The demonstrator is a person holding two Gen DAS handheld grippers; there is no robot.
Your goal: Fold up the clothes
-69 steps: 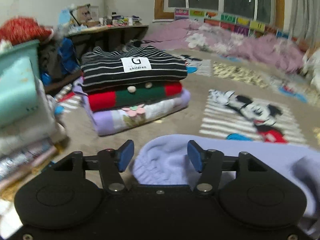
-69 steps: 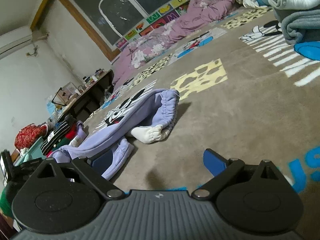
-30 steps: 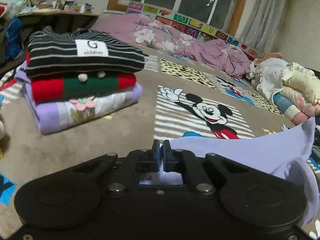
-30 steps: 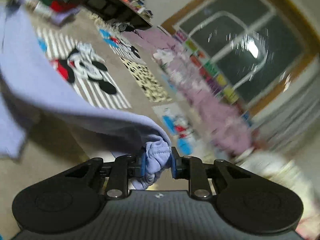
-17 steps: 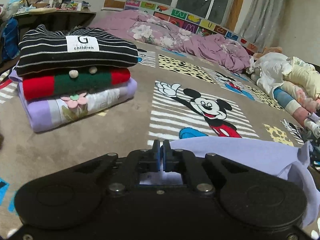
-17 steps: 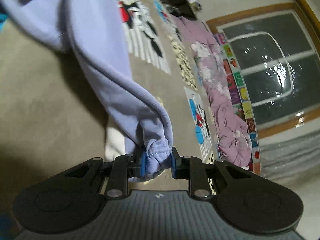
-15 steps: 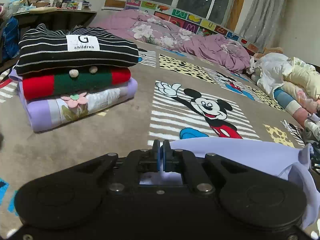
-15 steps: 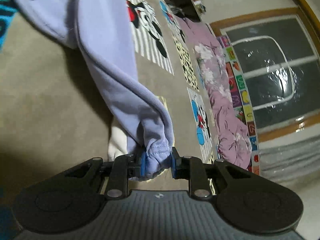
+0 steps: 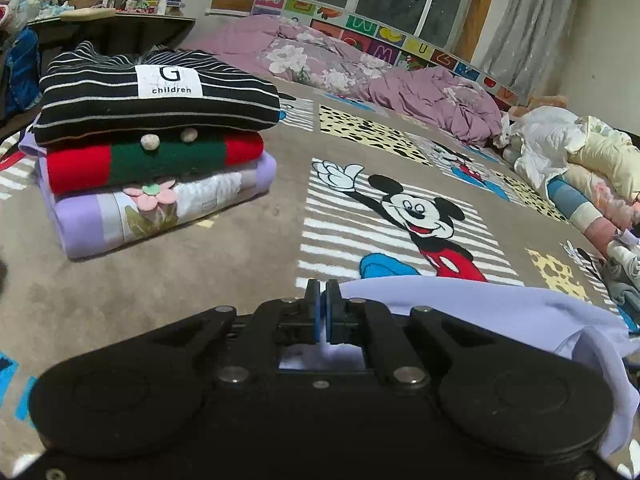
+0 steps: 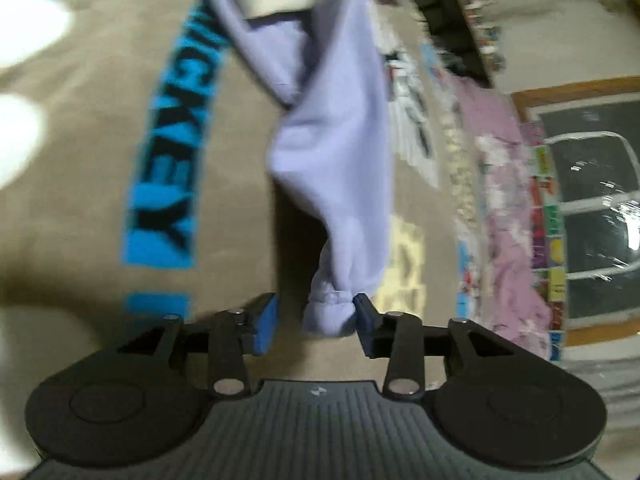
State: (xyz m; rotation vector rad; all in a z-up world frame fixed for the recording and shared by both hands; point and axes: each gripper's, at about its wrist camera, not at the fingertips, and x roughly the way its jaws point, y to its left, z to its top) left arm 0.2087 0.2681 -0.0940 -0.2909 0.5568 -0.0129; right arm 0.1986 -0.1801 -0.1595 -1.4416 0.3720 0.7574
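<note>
A lavender garment (image 9: 500,312) is stretched over the carpet between my two grippers. My left gripper (image 9: 322,312) is shut on one edge of it, with the cloth spreading to the right. In the right wrist view the same garment (image 10: 340,152) hangs twisted, with a cream band near its far end. My right gripper (image 10: 314,320) has its jaws apart; the bunched cuff (image 10: 332,312) still rests against the right finger and stands clear of the left one.
A stack of folded clothes (image 9: 152,148) stands on the carpet at the left: a black striped top, a red and green one, a lavender one. A Mickey Mouse carpet (image 9: 400,216) covers the floor. Pink bedding (image 9: 380,76) lies below the window, more clothes (image 9: 580,160) at the right.
My right gripper has opened, loosening its hold on the bunched cuff, and its view has swung over the carpet. My left gripper stays shut on the garment and has barely moved.
</note>
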